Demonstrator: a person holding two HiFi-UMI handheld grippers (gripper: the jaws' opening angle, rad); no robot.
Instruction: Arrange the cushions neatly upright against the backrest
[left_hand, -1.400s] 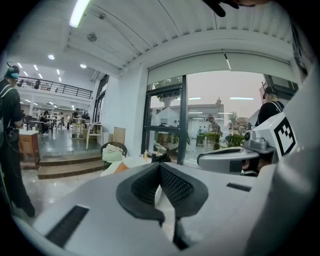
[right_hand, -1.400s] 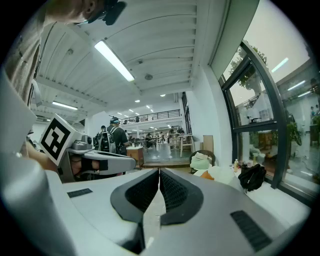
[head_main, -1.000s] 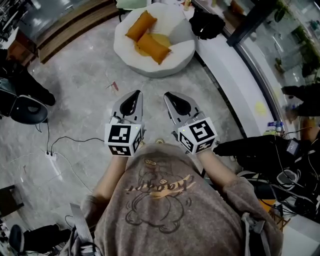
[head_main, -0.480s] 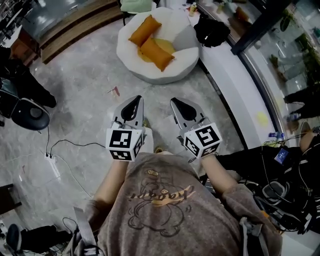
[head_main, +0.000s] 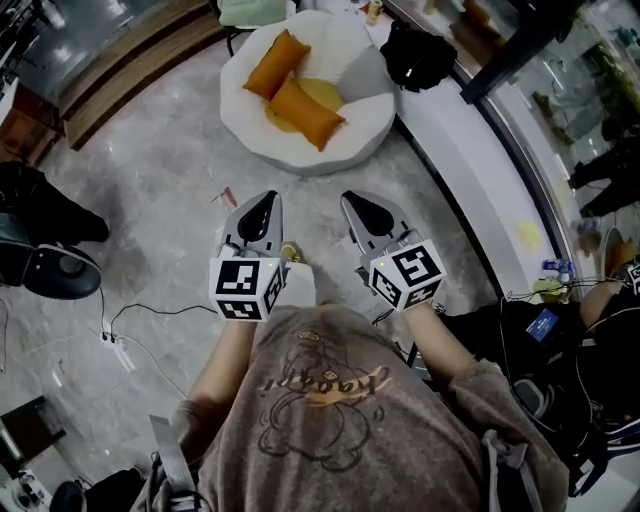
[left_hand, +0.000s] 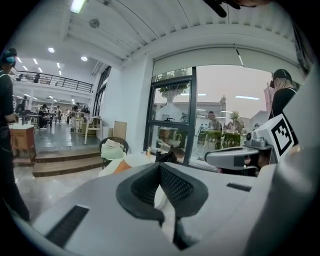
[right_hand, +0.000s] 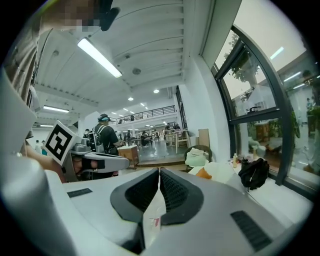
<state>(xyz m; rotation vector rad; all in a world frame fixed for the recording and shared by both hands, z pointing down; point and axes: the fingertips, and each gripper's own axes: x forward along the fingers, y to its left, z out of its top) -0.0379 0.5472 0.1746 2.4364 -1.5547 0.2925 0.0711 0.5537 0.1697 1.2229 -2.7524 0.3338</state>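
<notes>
While you hold both tools side by side over the floor, your left gripper (head_main: 263, 208) and right gripper (head_main: 364, 210) are closed on nothing. Two orange cushions (head_main: 303, 110) lie on the round white seat (head_main: 300, 156), well ahead of both.

Hardly anything here reads as words. The shirt (head_main: 330, 400) bears one cursive word in brown across a cartoon figure, seen upside down, its letters too loose to spell out. The cube (head_main: 245, 288) on the left gripper (head_main: 266, 200) and the cube (head_main: 408, 272) on the right gripper (head_main: 356, 200) carry black-and-white square markers, patterns only, no letters or numbers. A blue tag (head_main: 543, 325) by the right edge is too small to read.
</notes>
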